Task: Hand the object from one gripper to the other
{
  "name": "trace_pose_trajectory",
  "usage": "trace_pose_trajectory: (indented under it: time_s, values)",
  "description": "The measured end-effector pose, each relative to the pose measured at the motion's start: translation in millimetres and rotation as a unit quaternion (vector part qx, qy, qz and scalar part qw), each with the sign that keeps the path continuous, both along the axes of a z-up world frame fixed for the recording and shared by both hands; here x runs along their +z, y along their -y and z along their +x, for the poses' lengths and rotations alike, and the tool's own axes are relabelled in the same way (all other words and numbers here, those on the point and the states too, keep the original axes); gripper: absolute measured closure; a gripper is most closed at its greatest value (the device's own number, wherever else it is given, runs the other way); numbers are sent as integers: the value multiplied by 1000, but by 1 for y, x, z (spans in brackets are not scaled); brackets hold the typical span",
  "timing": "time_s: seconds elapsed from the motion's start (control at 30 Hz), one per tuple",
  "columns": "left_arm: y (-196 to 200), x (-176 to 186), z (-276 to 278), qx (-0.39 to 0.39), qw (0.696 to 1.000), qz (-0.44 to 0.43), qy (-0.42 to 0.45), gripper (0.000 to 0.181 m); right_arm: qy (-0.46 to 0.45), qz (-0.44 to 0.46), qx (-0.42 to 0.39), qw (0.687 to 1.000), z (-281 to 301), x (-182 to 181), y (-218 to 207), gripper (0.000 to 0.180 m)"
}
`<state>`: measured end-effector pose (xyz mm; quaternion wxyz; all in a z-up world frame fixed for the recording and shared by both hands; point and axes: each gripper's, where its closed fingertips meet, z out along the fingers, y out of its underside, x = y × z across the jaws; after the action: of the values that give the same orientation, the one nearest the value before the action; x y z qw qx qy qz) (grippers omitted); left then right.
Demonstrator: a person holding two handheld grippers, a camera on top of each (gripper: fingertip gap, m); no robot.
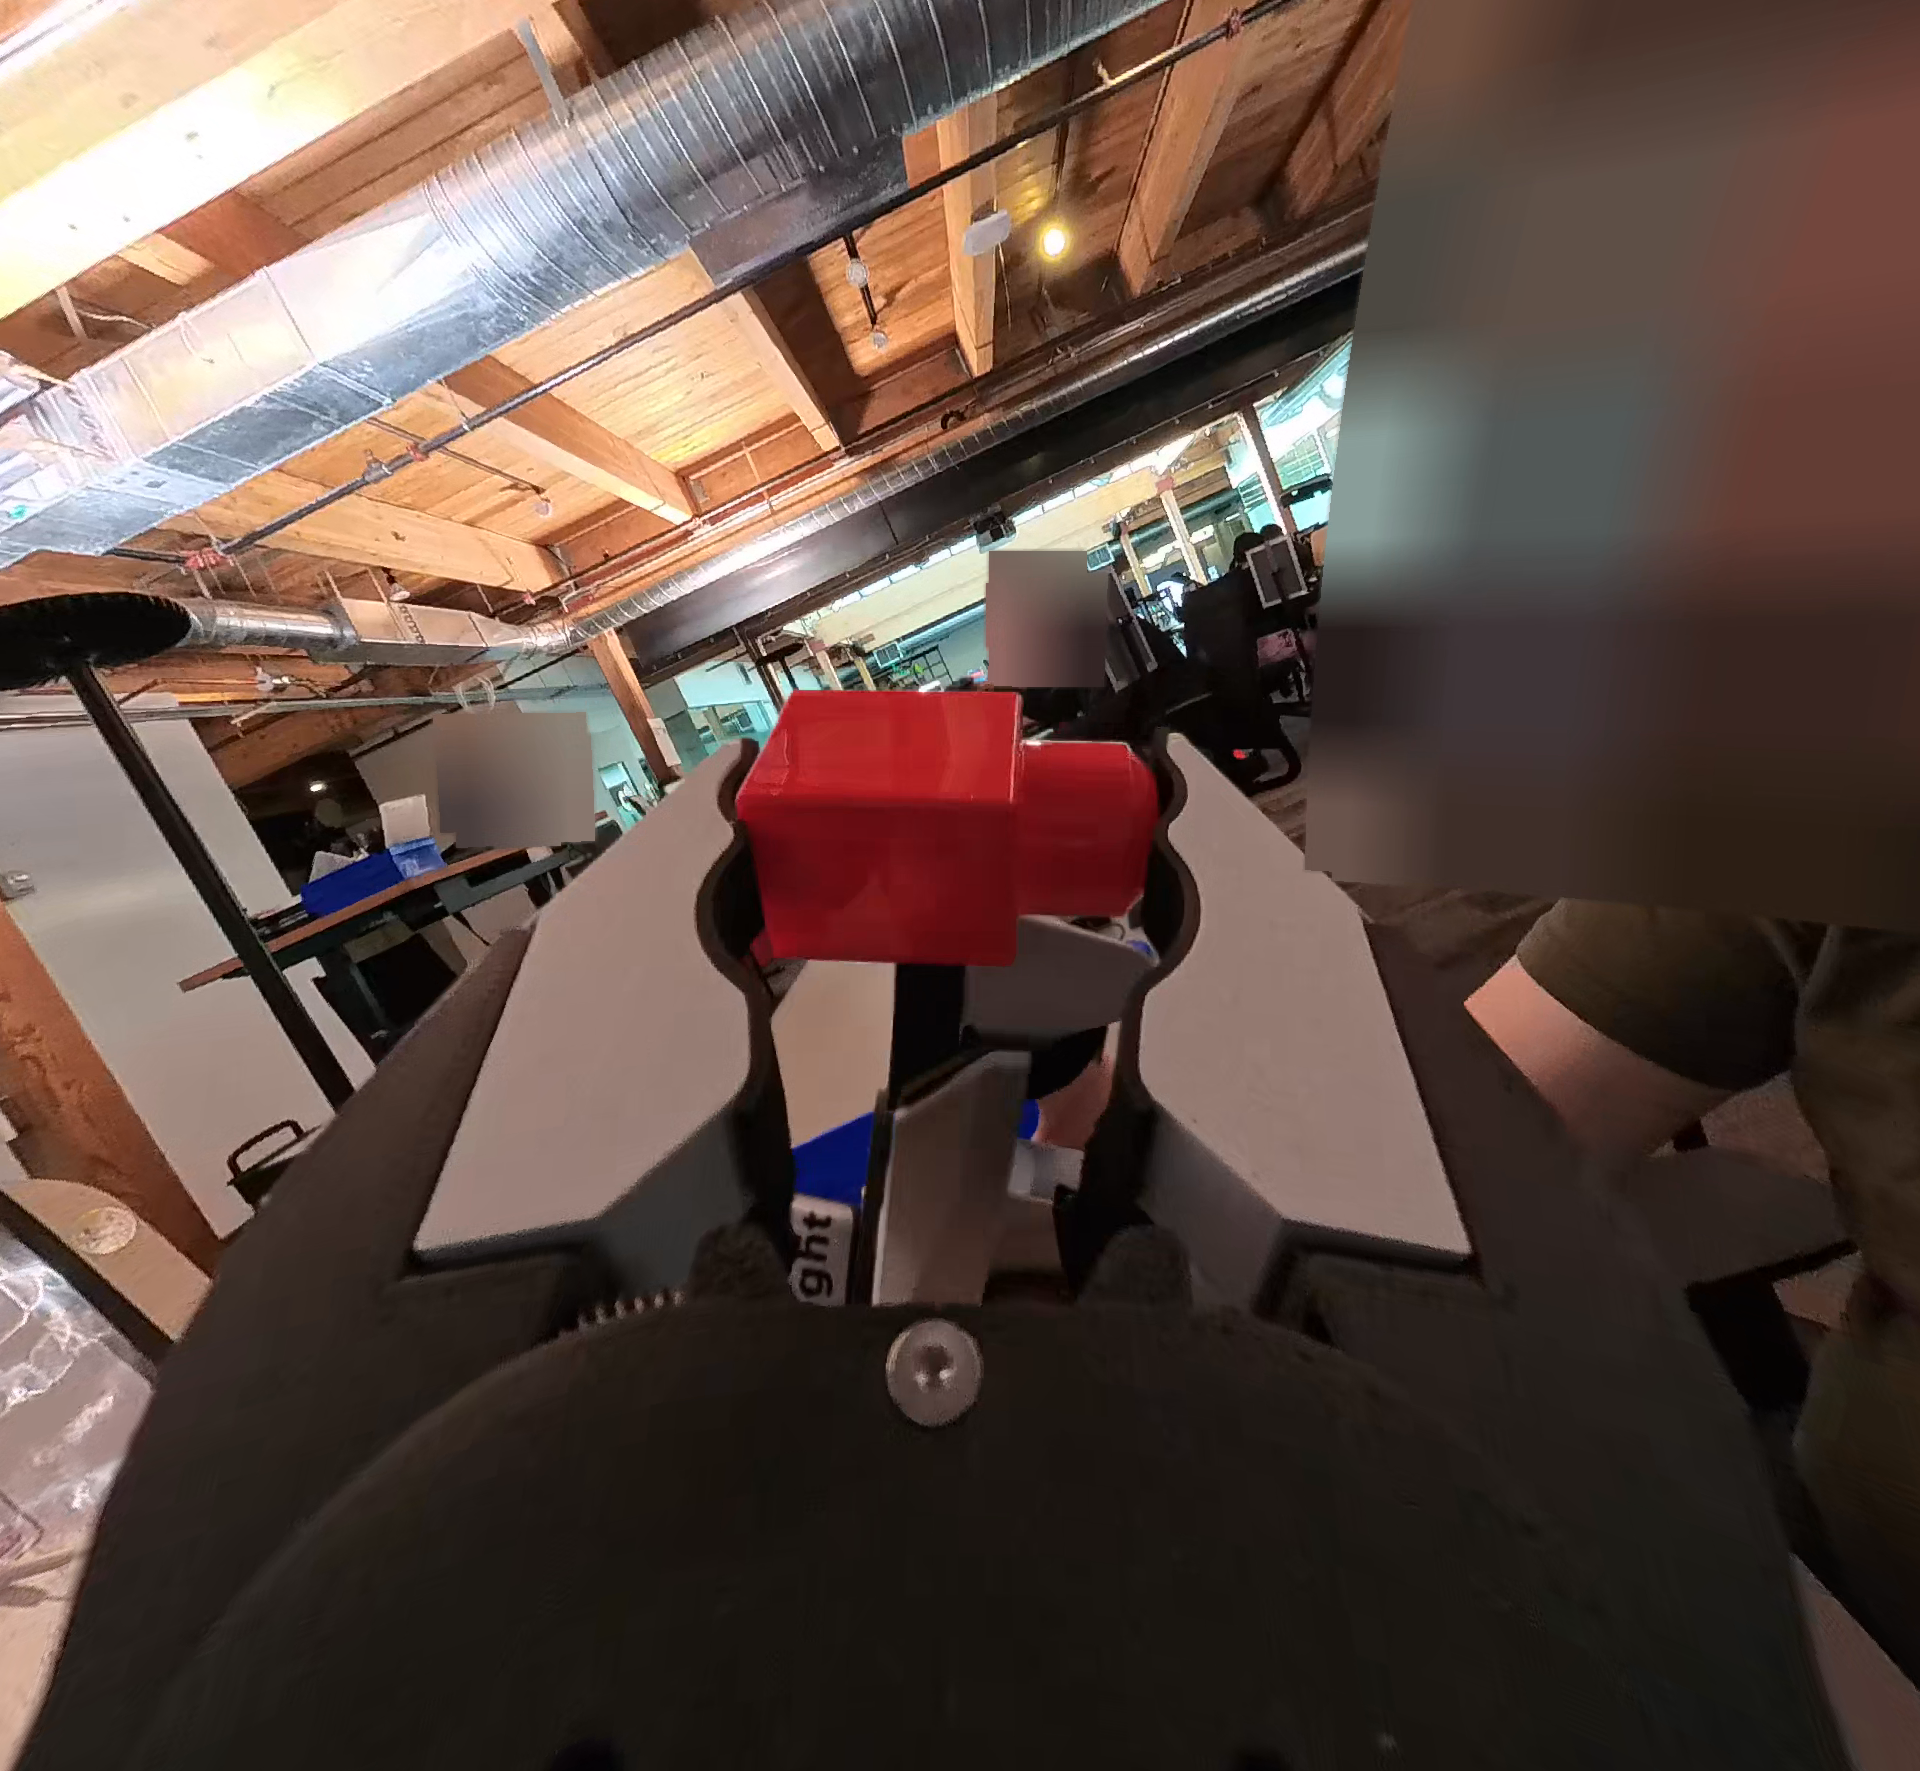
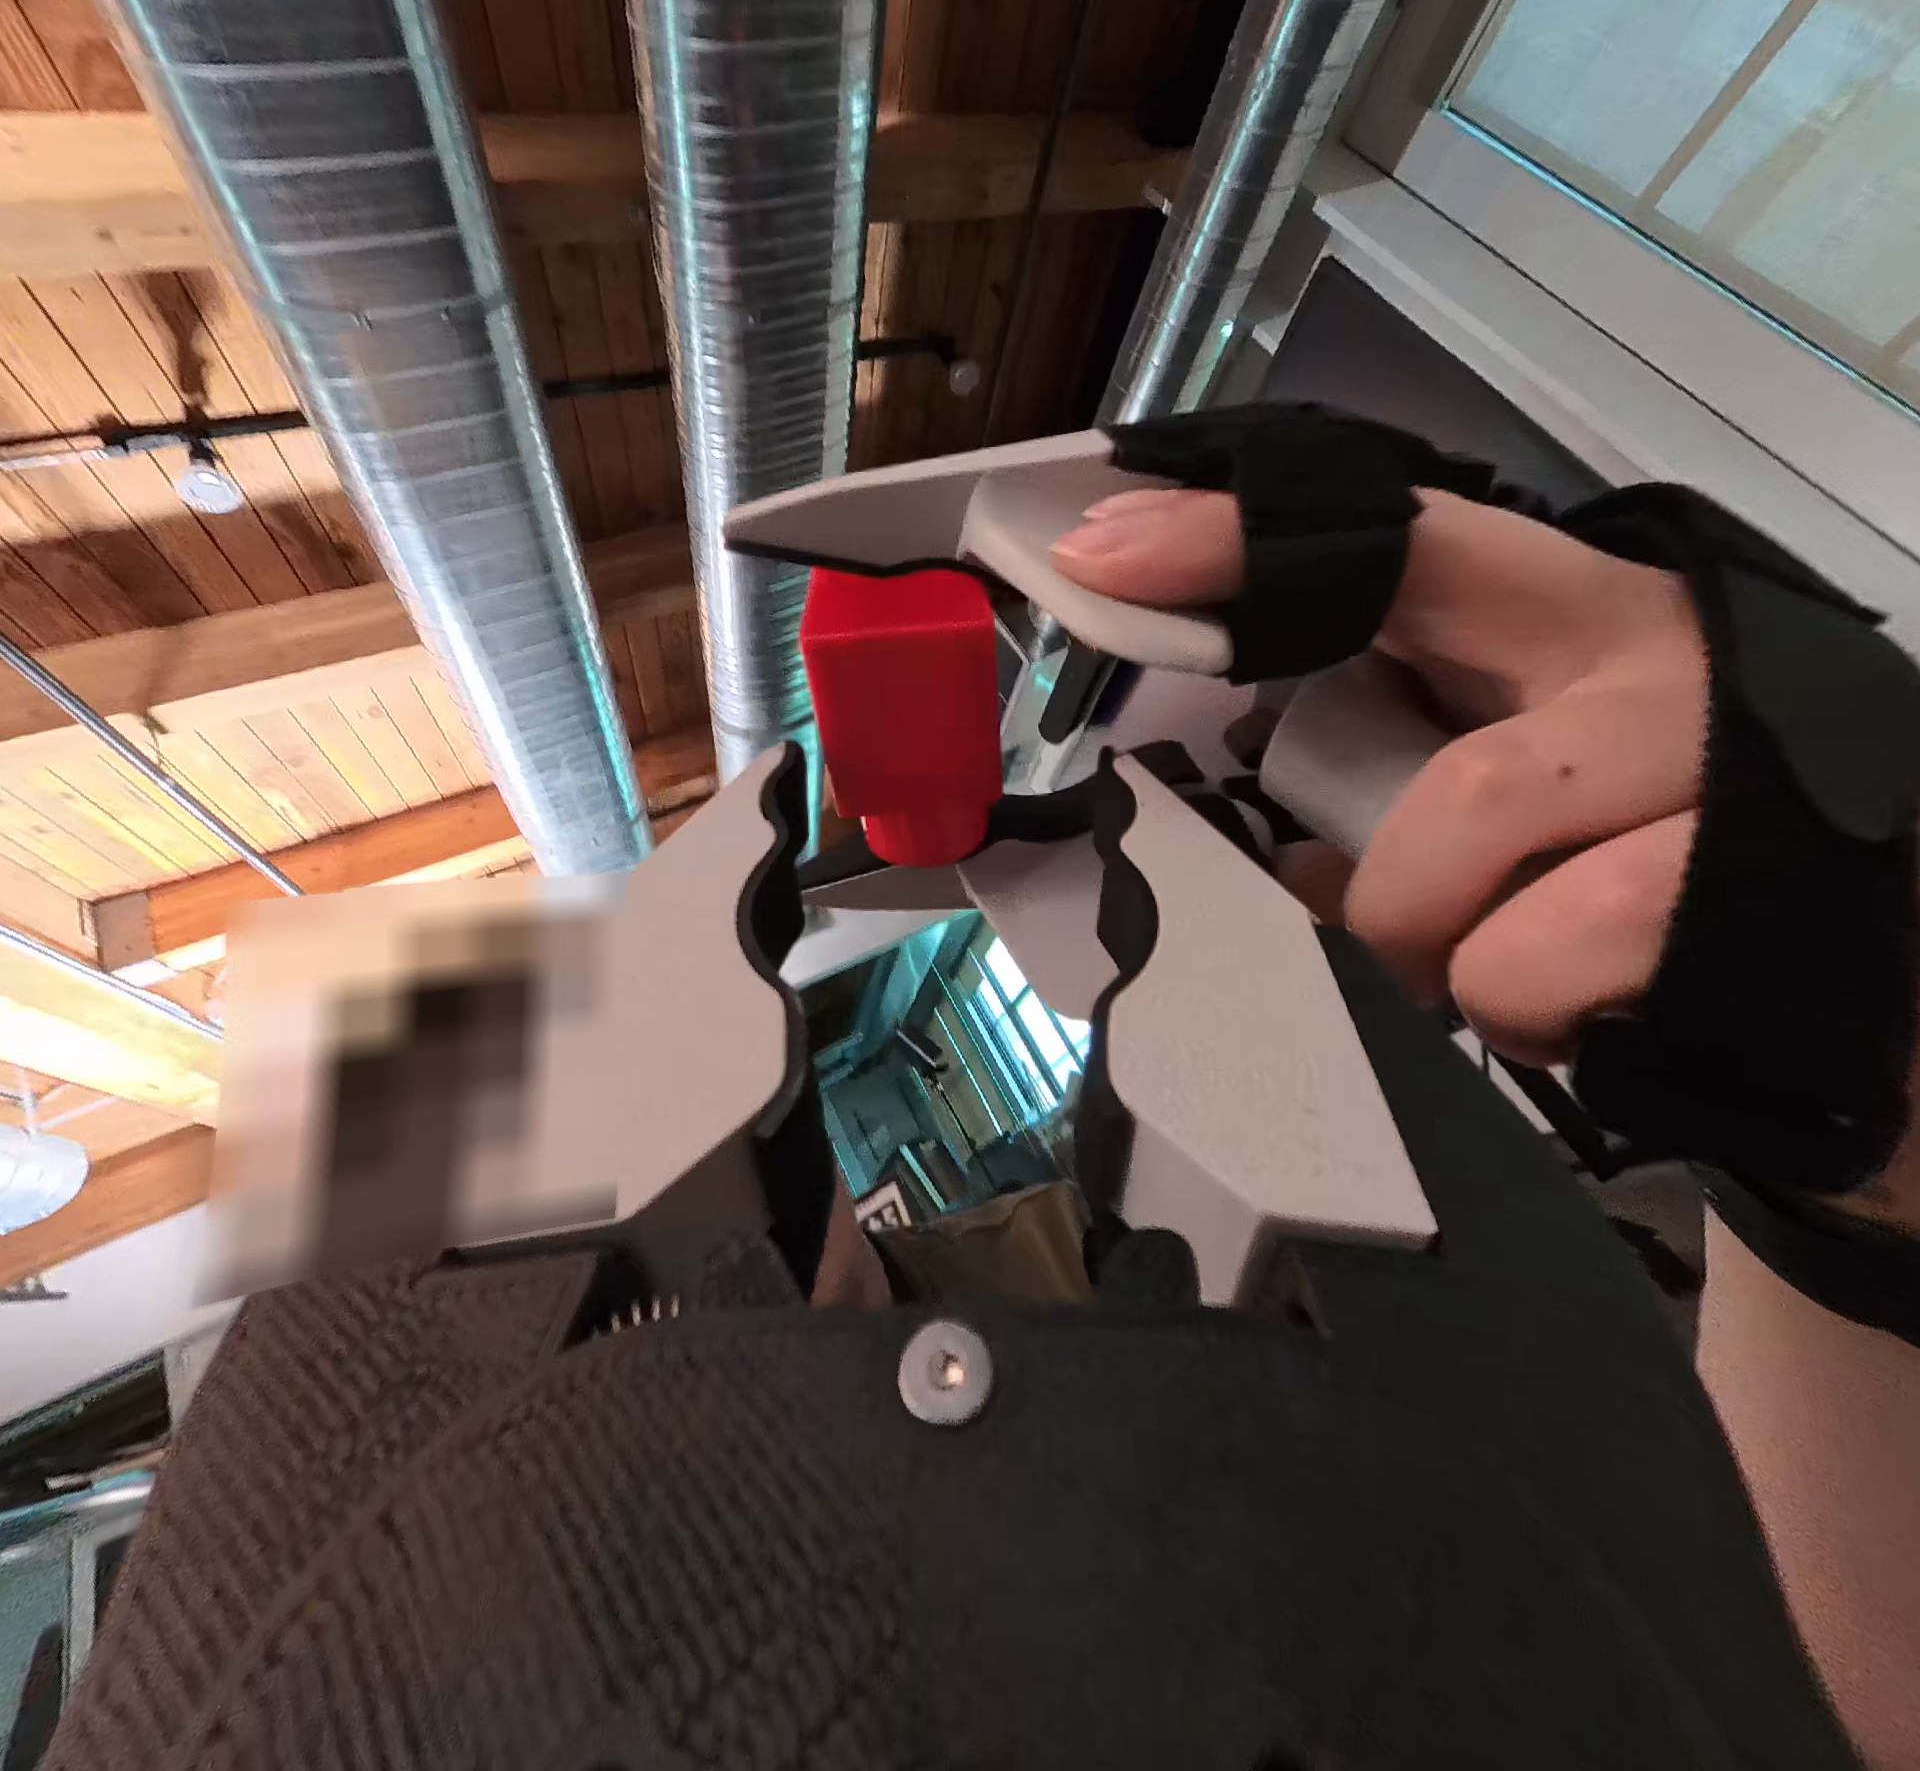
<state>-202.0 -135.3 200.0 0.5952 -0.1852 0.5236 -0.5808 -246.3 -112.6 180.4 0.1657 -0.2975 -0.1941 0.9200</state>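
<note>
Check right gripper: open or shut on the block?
Open. Right gripper fingers straddle red block with gaps; left gripper clamps it.

Down in the left wrist view, under the red block [image 1: 883, 838], there's a white label [image 1: 826, 1243] with black letters, turned sideways on a blue part [image 1: 831, 1160] and half hidden. Over in the right wrist view, a black-and-white printed tag [image 2: 881, 1220] peeks out low down, cut off. No other writing is legible.

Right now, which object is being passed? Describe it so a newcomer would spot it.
Under the wooden ceiling with silver ducts, two grey grippers meet. Pinched in the left gripper is a glossy red block with a narrower stub, the only red thing there.
</note>
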Motion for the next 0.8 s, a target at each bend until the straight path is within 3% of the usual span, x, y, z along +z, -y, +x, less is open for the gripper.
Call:
trace_pose_trajectory:
  time_s: [0.27,0.33,0.4,0.43,0.47,0.57,0.7,0.8]
  values:
    - [-6,-11,9,15,999,1,-33,108,-7,29,-5,1000,9,2,3,147]
    - [-4,-16,7,4,998,2,-60,97,10,43,-10,999,14,1,0,146]
    - [-4,-23,5,2,995,7,-96,92,90,72,-16,993,13,-12,-3,146]
    - [-7,-27,4,17,994,17,-109,93,173,93,-25,980,9,-31,-5,146]
    - [-13,-31,5,48,991,33,-119,95,265,126,-50,955,7,-55,-8,146]
    - [-31,-53,9,154,967,105,-173,104,470,230,-177,834,28,-112,-36,146]
    - [-53,-72,11,268,920,154,-243,129,550,271,-268,743,60,-122,-56,146]
    - [-56,-83,13,291,901,154,-283,138,582,312,-312,683,73,-124,-63,146]
